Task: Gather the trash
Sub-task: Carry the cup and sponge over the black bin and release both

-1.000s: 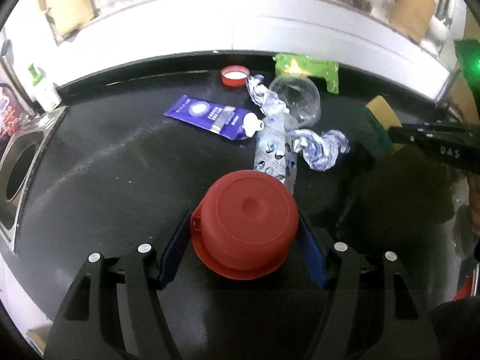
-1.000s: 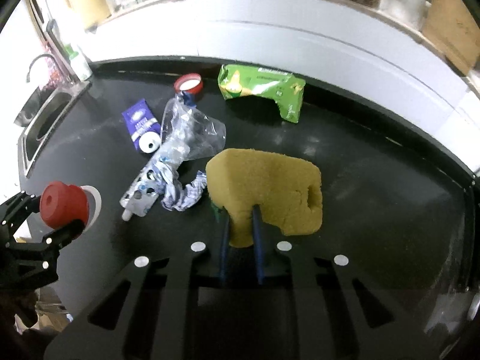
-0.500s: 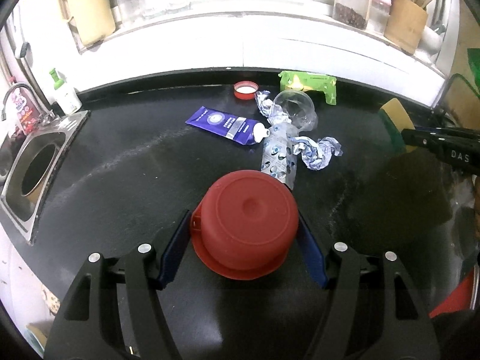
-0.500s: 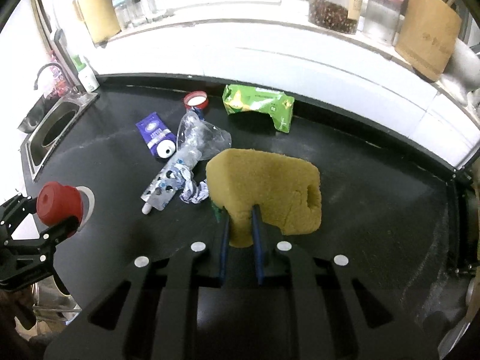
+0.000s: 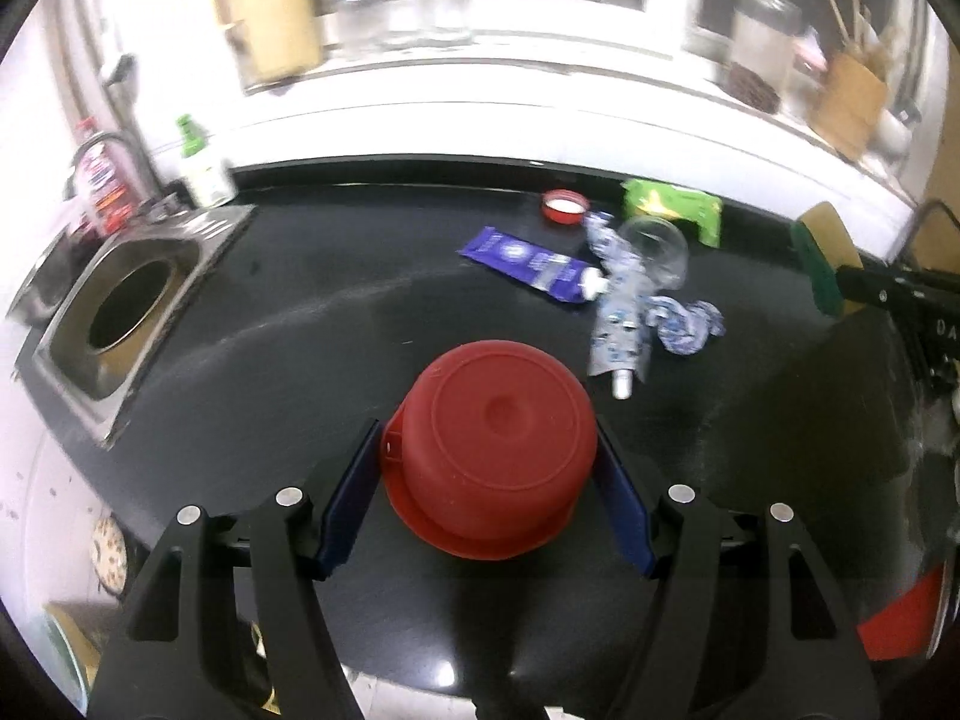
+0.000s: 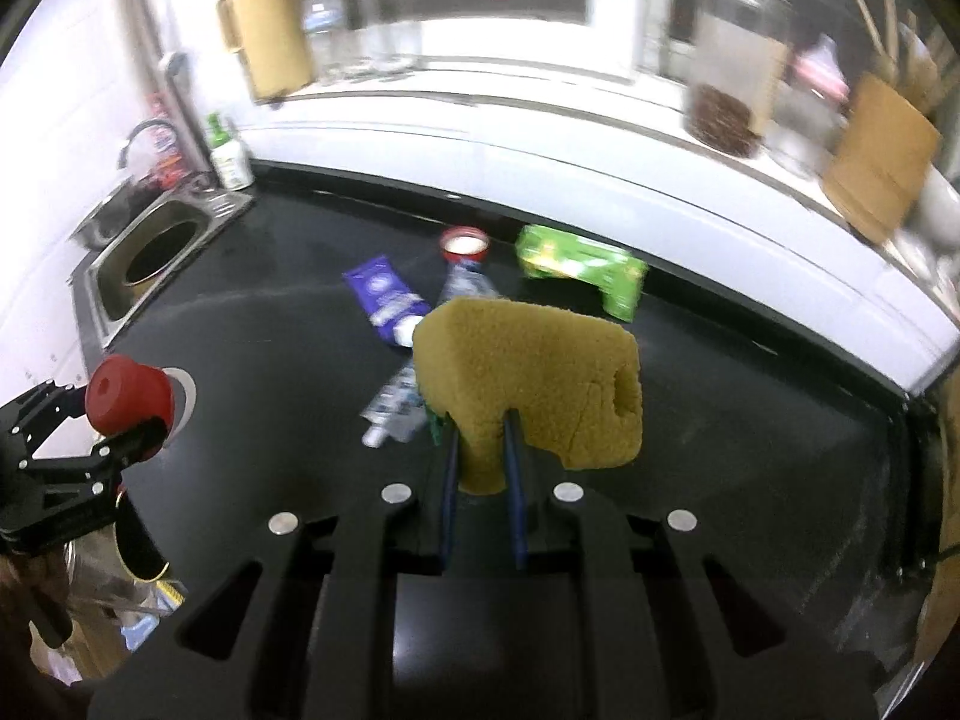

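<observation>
Red plastic bowl: we hold the round red plastic bowl [image 5: 492, 450] upside down in the left tool [image 5: 489, 480], its blue pads pressed to both sides, above the near edge of the glossy black surface [image 5: 300, 360].
Yellow sponge: our right tool [image 6: 480, 456] is pinched nearly shut on one end of the yellow sponge with a green scrub backing [image 6: 528, 384].
Step in hand: we judge that both tools are loaded and raised clear of the litter, so sweeping comes next.
Trash: a purple squeeze tube [image 5: 528, 267], a crushed clear plastic bottle with a blue-printed label [image 5: 630, 300], a red jar lid [image 5: 564, 205] and a green snack packet [image 5: 672, 207] lie close together toward the back.
Next move: we would set the bowl rim-down beside the pile and push the pieces in with the sponge; the light wrappers may skid.
Room: a steel sink [image 5: 126, 306] sits at the left end, a white ledge with jars [image 6: 729, 90] behind.
</observation>
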{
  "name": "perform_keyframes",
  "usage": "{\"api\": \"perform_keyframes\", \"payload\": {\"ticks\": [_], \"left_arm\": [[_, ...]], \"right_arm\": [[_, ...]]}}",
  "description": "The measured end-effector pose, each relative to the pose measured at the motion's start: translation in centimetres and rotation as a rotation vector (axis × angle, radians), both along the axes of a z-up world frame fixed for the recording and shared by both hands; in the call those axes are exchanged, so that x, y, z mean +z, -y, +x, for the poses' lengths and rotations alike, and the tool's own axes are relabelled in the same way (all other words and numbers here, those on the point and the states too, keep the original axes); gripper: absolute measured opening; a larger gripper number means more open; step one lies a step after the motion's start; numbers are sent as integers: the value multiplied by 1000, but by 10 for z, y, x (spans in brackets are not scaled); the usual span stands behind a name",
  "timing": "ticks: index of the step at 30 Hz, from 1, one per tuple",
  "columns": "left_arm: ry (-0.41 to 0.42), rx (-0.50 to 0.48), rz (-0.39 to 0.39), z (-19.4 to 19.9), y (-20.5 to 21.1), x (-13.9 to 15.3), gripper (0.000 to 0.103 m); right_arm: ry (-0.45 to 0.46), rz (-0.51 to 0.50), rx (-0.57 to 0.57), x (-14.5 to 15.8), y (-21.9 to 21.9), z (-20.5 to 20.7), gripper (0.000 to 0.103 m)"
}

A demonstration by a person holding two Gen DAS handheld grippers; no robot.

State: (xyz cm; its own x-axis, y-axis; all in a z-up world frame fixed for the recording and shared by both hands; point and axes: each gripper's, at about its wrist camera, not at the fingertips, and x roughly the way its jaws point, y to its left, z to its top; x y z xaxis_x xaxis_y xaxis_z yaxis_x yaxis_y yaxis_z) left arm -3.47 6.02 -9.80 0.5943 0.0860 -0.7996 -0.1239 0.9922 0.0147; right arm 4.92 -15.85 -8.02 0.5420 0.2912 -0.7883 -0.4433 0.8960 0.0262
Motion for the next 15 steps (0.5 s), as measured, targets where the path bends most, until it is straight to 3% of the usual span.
{"api": "perform_keyframes", "payload": {"ticks": [9, 15], "left_arm": [[5, 222, 1, -59, -77, 7, 66], [-37, 460, -11, -135, -146, -12, 66]], "right_arm": [[0, 18, 249, 14, -110, -25, 14], [-24, 26, 514, 9, -220, -72, 14]]}}
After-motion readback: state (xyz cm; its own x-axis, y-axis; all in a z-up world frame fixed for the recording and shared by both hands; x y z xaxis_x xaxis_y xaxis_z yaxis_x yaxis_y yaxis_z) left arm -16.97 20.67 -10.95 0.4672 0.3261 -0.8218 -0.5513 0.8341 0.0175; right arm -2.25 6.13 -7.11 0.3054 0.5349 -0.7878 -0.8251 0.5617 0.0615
